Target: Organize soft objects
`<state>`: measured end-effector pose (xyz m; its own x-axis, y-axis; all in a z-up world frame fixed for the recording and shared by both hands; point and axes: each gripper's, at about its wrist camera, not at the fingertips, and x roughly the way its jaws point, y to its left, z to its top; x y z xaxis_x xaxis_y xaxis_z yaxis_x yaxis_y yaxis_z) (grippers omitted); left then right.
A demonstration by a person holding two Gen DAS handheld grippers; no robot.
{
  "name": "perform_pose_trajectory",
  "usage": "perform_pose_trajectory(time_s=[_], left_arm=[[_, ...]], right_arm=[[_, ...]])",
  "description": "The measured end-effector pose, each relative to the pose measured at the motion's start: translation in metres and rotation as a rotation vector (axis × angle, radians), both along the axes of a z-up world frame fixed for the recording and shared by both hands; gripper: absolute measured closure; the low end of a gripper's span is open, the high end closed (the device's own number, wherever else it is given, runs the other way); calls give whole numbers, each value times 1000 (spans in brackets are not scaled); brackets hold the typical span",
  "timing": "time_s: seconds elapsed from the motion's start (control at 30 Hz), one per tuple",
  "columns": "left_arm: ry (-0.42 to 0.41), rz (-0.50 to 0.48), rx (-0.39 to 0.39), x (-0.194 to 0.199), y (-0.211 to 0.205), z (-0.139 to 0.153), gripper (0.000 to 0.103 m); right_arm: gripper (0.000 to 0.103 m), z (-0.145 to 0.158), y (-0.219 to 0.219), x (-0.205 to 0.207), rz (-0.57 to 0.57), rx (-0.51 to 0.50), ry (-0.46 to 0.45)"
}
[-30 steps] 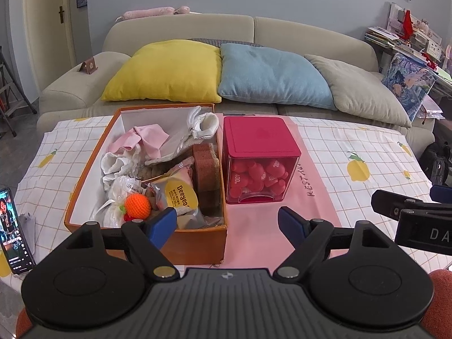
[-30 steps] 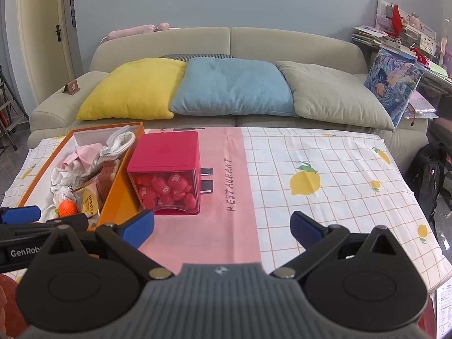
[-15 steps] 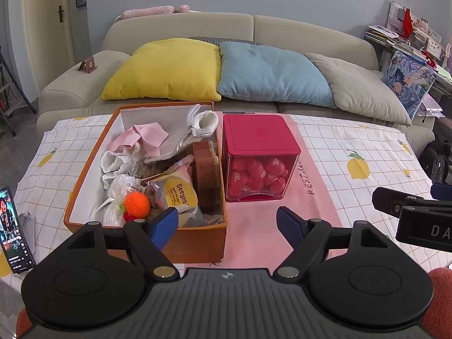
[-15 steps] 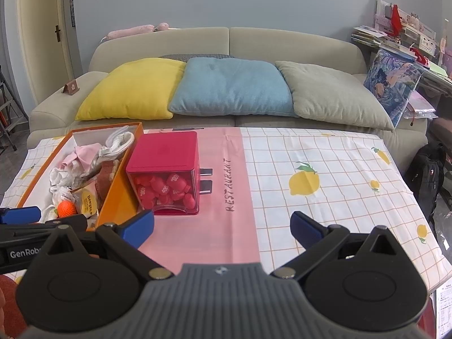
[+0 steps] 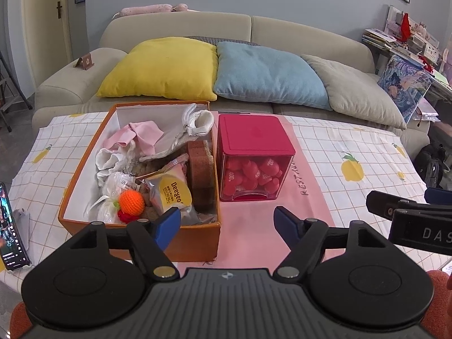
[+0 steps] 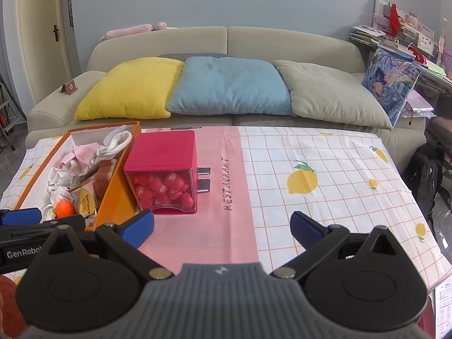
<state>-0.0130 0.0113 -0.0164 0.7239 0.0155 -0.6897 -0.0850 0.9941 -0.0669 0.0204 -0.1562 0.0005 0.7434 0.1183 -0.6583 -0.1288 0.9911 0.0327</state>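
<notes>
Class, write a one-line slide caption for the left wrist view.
Open left gripper hovers before an orange box of soft items beside a red-lidded container.

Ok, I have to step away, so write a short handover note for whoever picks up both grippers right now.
Left gripper: open, empty, hovering at the near end of the orange box.
Right gripper: open, empty, over the pink tablecloth strip.
Orange box holds a jumble: pink cloth, white cloths, crocheted orange ball, snack packet, brown sponge.
Red-lidded container stands closed beside it, with red pieces inside.
Done: nothing visibly sorted. Left: all of it.
</notes>
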Motion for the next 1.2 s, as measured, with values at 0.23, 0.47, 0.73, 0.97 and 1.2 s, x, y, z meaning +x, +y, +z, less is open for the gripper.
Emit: perform_pose_trajectory(time_s=[0.23, 0.47, 0.73, 0.97, 1.2], left_arm=[[-3, 7, 4, -1, 0, 0, 15], [-3, 5, 9, -1, 1, 0, 15], [-3, 0, 16, -1, 0, -1, 15], [-7, 2, 18, -1, 1, 0, 15], [-9, 1, 21, -1, 2, 0, 15]], right_arm=[[3, -1, 0, 0, -1, -3, 2], [3, -1, 0, 0, -1, -3, 5], [3, -2, 1, 1, -2, -8, 16], [3, -3, 2, 1, -2, -11, 18], [3, -3, 2, 1, -1, -12, 20]])
